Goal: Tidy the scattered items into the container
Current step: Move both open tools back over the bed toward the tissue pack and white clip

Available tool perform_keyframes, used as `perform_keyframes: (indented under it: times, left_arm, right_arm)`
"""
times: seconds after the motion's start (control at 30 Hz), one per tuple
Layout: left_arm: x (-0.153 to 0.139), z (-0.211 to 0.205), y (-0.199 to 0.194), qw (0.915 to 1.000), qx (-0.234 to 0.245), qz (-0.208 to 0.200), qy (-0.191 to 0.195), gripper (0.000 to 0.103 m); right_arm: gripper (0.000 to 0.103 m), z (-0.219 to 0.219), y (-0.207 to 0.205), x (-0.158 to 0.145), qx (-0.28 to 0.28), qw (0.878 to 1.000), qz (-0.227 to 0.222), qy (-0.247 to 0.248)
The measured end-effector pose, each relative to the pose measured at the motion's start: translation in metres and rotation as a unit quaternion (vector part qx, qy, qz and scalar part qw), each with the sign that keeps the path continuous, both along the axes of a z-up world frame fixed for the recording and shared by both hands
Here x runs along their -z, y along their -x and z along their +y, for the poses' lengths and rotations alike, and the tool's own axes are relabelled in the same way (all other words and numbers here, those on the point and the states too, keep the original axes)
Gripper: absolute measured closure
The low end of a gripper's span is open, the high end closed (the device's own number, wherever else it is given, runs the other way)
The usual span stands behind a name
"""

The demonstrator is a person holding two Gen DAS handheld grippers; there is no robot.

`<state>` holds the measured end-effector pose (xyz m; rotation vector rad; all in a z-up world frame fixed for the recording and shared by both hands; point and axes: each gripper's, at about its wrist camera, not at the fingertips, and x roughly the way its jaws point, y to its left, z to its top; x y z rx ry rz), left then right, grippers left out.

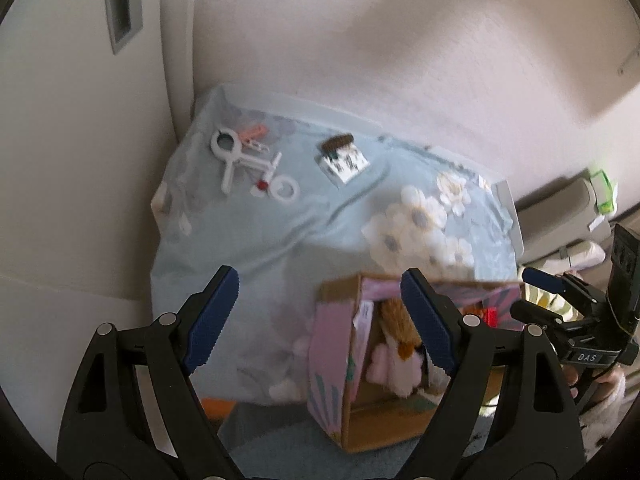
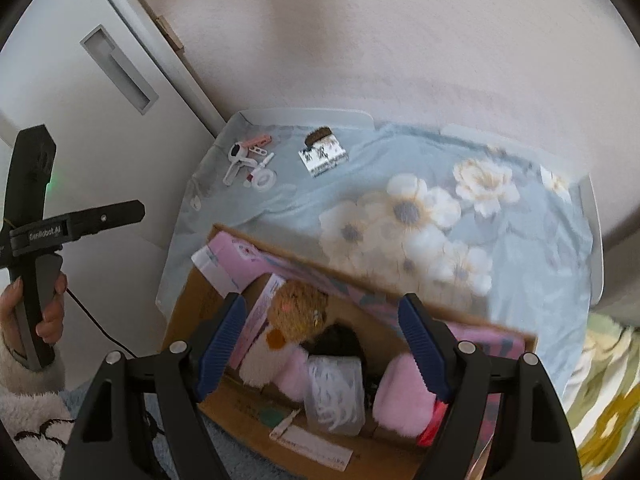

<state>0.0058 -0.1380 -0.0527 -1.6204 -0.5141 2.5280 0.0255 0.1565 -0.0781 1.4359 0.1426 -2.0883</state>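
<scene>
A cardboard box [image 2: 240, 434] with pink flaps stands at the table's near edge and holds a plush toy [image 2: 298, 314], pink fluffy items [image 2: 404, 394] and a clear plastic case [image 2: 334, 394]. It also shows in the left wrist view [image 1: 332, 372]. Far left on the floral cloth lie white clips [image 1: 228, 152], a tape ring [image 1: 286, 190] and a small printed packet [image 1: 344, 158]; they show in the right wrist view too, the clips [image 2: 240, 160] and the packet [image 2: 322, 154]. My left gripper [image 1: 320, 316] is open and empty above the cloth. My right gripper [image 2: 320, 340] is open and empty over the box.
The pale blue floral cloth [image 2: 500, 264] covers a small white table [image 2: 596, 232] against a wall. A white door [image 2: 80, 128] stands at the left. A patterned cushion [image 2: 608, 400] lies at the right. Blue carpet [image 1: 280, 448] lies below.
</scene>
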Motion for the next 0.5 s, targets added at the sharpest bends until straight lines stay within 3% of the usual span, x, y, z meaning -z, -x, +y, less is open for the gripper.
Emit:
perform_keyframes:
  times: [0.33, 0.5]
  left_arm:
    - [0.027, -0.024, 0.059, 0.9988, -0.031, 0.001, -0.038, 0.021]
    - [0.064, -0.030, 0.099, 0.9971, -0.058, -0.023, -0.044, 0.022]
  right_arm:
    - [0.028, -0.042, 0.051, -0.029, -0.063, 0.996, 0.048, -0.032]
    - [0.028, -0.073, 0.083, -0.014, -0.110, 0.990, 0.066, -0.063]
